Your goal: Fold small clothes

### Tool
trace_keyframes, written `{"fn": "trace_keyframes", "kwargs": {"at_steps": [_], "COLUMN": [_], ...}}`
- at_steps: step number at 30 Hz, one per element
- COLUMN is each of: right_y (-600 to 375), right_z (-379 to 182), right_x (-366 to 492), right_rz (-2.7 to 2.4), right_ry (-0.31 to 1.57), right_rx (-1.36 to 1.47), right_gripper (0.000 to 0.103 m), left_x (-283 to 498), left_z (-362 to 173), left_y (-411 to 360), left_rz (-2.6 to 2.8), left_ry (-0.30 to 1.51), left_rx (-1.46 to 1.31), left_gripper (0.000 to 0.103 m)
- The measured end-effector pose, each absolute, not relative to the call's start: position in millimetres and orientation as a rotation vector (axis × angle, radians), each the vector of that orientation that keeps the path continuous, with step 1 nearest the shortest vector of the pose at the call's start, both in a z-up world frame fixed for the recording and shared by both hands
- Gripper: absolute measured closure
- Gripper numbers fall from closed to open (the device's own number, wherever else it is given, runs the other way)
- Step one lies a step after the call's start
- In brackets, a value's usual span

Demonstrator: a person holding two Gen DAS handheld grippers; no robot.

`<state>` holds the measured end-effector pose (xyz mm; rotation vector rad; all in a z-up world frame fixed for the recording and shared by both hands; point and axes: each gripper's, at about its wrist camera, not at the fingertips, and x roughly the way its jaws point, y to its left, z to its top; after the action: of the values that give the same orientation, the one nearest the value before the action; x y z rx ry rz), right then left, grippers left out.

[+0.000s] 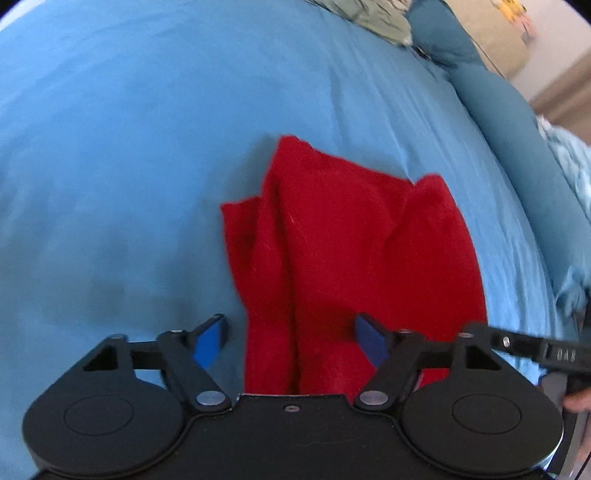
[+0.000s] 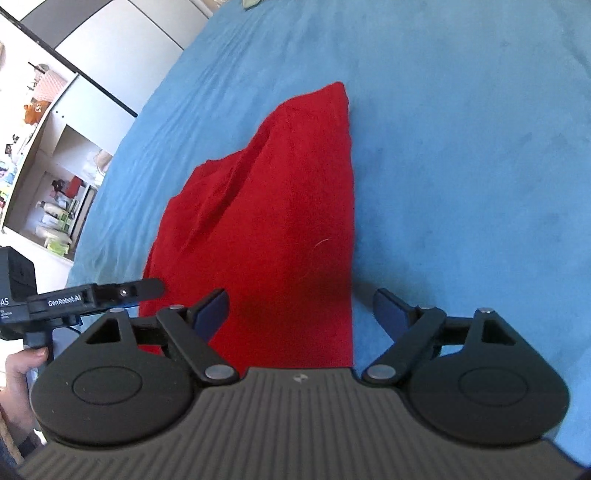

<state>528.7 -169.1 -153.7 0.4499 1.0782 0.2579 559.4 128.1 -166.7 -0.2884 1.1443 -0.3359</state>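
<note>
A red cloth point(image 1: 351, 251) lies rumpled on the blue bedsheet point(image 1: 129, 166), with folds running lengthwise. My left gripper point(image 1: 291, 339) is open, its blue-padded fingers standing over the cloth's near left edge, holding nothing. In the right wrist view the same red cloth point(image 2: 273, 229) stretches away to a point. My right gripper point(image 2: 301, 314) is open over the cloth's near right edge, empty. The right gripper's body also shows at the right edge of the left wrist view point(image 1: 546, 350), and the left gripper's body at the left of the right wrist view point(image 2: 74, 299).
Darker blue pillows point(image 1: 517, 140) and a grey-green garment point(image 1: 373, 18) lie at the far right of the bed. White shelves with small items point(image 2: 55, 177) stand beyond the bed's left edge. The bedsheet point(image 2: 461, 147) spreads wide around the cloth.
</note>
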Motion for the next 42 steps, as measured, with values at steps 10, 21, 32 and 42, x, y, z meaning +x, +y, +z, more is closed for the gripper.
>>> {"fn": "trace_keyframes", "kwargs": {"at_steps": [10,21,32,42], "right_y": [-161.7,-161.8,-213.2,-253.8], "right_z": [-161.5,-102.3,-46.0,-94.0], "right_x": [532.9,500.8,371.1,281.6], "right_rz": [0.303,0.292,0.306,0.273], "right_ry": [1.058,0.951,0.925,0.86], "right_rx": [0.424,0.389,0.344,0.364], "right_gripper": [0.052,0.064,0.064,0.064], "left_x": [562.4,517.7,389.7,336.4], "left_z": [-167.8,-100.1,-69.7,-112.8], "left_y": [105.6,69.3,24.7,-13.6], "left_rz": [-0.35,-0.336,-0.41,-0.452], "left_ry": [1.109,1.001,0.913,0.848], "left_rx": [-0.237,-0.086,-0.057,-0.083], "left_gripper": [0.062,0.079,0.079,0.079]}}
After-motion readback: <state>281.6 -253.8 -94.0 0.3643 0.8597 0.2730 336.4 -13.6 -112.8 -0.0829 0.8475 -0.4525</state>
